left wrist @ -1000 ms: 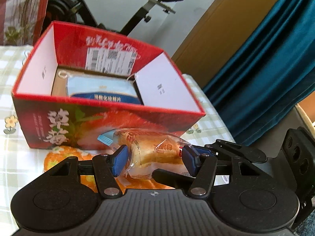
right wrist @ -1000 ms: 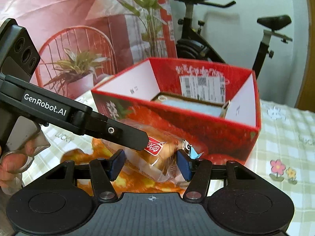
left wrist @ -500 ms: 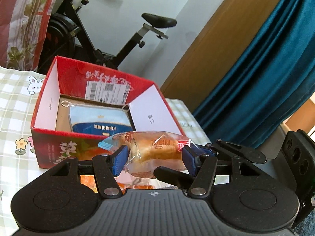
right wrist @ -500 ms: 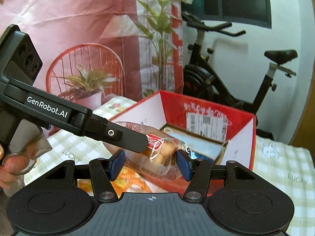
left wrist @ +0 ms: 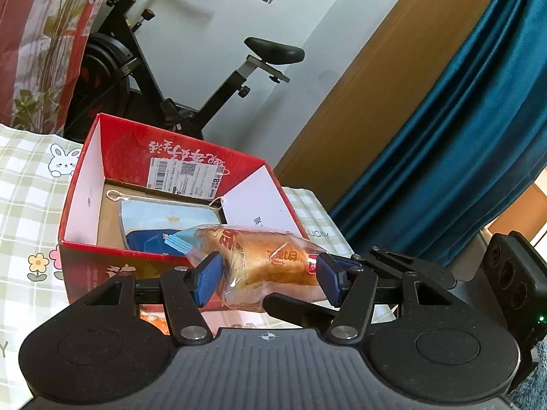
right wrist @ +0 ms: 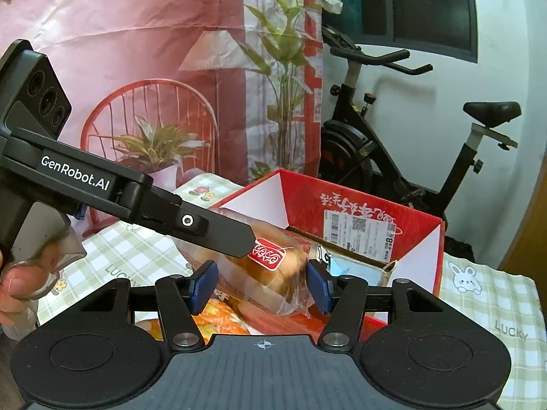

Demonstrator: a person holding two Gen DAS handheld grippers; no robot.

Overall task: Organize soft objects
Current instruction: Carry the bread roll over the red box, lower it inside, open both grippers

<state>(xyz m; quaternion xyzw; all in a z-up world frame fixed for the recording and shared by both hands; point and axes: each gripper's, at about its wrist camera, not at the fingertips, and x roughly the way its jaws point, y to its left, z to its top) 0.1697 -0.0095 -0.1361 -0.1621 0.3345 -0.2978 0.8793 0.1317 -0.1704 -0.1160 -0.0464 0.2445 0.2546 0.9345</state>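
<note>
A: What is seen at the far left of the right wrist view?

B: A person's hand (right wrist: pixel 20 287) is seen there, wrapped round the handle of the left gripper (left wrist: pixel 268 278), whose finger reaches in across the frame to the bagged bread roll (left wrist: pixel 270 266). A checked tablecloth (right wrist: pixel 485 307) is spread beneath.

A: How are the jaws set?

B: Both pairs are held at a middling width. The left gripper is closed on the roll, its blue pads pressed into the wrapper on either side. The right gripper (right wrist: pixel 261 283) is closed on the same roll from the other side, though contact at its left pad is less plainly shown.

A: Where is the roll held?

B: It is carried clear of the table between the two grippers, in front of the near wall of the red box (left wrist: pixel 85 205), roughly level with the rim. Its long axis is laid across the left gripper's jaws, parallel to that near wall.

A: And the box from the roll?

B: The opening lies straight ahead and slightly lower. A blue packet (left wrist: pixel 164 222) is already laid flat inside. Neither hand is judged nearer; the load is shared. A forward carry over the rim is judged to be needed before release.

A: Further right?

B: An exercise bike (right wrist: pixel 393 143) stands behind the box.
</note>
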